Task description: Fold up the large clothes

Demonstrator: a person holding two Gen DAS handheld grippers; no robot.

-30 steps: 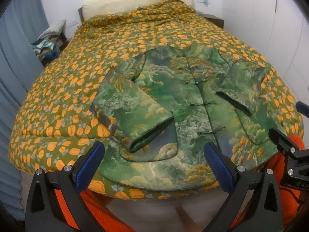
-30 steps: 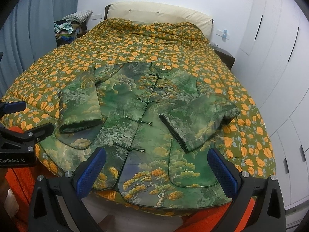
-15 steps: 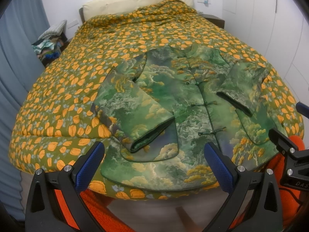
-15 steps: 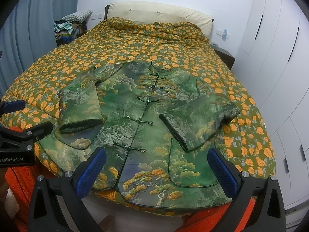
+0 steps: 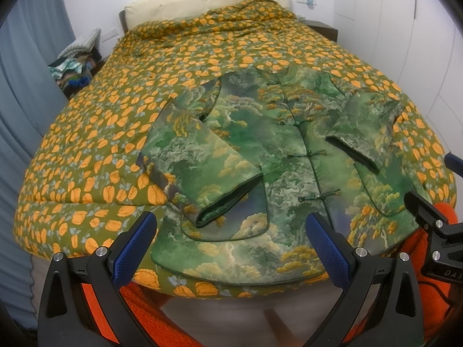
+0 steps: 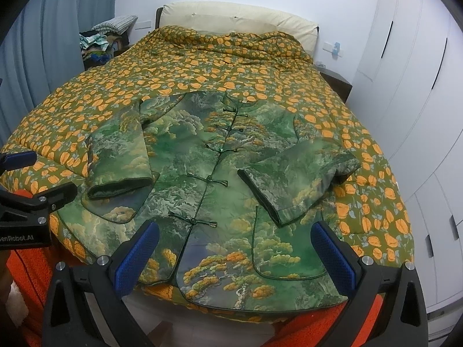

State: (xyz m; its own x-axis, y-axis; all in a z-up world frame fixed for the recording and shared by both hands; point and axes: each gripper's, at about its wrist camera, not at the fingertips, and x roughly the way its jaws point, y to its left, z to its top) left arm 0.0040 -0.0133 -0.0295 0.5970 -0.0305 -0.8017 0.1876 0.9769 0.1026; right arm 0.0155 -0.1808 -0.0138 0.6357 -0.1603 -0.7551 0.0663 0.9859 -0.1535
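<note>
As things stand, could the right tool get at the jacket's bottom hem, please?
Probably yes: the right tool is open and hangs just short of the jacket's hem at the bed's near edge, with nothing between them.

This is a bedroom in a home. A wide bed with an orange-flowered quilt and a cream headboard fills the room, with white wardrobe doors and a grey curtain at its sides. A small table, perhaps a nightstand, stands beside the headboard.
</note>
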